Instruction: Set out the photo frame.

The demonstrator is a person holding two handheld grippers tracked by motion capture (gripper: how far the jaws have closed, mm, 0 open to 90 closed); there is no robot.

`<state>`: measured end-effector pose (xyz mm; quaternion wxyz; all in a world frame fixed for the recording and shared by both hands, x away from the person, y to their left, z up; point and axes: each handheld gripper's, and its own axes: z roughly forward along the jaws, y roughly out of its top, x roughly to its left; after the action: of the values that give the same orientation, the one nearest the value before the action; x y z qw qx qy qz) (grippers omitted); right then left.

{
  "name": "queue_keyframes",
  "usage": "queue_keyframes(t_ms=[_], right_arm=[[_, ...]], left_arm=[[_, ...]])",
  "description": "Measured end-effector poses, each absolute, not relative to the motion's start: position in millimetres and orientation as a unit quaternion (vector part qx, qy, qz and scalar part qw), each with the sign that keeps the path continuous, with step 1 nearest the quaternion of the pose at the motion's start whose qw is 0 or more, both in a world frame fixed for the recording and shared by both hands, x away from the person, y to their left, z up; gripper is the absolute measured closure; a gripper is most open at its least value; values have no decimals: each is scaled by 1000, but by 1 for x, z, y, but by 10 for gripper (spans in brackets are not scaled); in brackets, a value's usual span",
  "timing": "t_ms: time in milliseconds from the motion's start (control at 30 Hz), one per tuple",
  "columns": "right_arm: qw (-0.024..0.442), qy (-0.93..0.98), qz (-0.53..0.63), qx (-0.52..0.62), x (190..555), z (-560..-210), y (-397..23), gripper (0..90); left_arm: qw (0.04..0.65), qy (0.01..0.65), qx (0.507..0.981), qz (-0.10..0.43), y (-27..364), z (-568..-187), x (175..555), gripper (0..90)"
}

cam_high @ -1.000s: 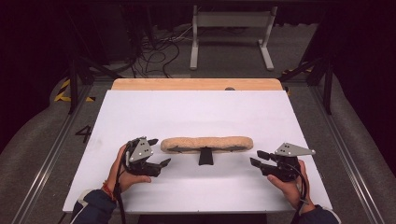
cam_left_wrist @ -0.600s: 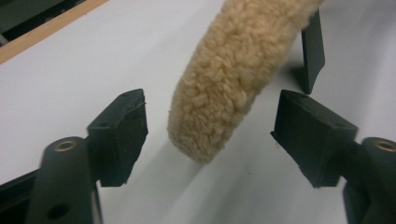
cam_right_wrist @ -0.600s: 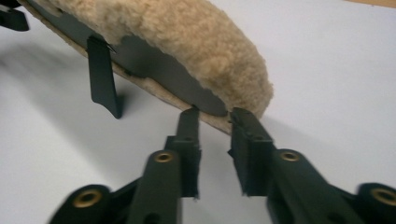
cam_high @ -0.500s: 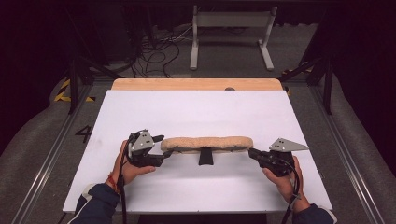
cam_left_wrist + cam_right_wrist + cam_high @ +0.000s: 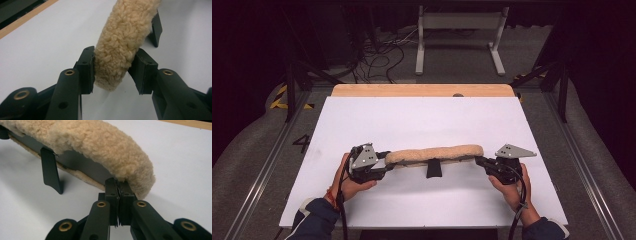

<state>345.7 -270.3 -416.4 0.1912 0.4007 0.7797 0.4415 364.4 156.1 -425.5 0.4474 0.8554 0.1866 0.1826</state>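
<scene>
Since the fleecy pad (image 5: 434,153) lies long-ways across the white tabletop (image 5: 422,120), left to right in front of me, the high view puts one end at each claw: the left claw (image 5: 386,165) at the left tip, the right claw (image 5: 479,161) at the right tip, both equally near. A small black strap (image 5: 433,169) hangs under the middle.

In the left claw view, the pad's rounded end (image 5: 117,60) runs straight away from me between the jaws. They've just been closing in; the left pad touches the fleece, the right one looks a hair off, so I'd call it not quite clamped.

In the right claw view, the jaws are clenched together on the thin dark edge (image 5: 82,166) under the fleece, with the pad stretching off up-left. I reckon any lift has to keep both ends level along that axis.
</scene>
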Motion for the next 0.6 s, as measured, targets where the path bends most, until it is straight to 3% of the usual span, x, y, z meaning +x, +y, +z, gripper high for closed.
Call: queue_keyframes(t_ms=[600], right_arm=[[206, 776, 437, 405, 361, -416, -262, 899]], left_arm=[[448, 158, 864, 166, 155, -425, 348, 618]])
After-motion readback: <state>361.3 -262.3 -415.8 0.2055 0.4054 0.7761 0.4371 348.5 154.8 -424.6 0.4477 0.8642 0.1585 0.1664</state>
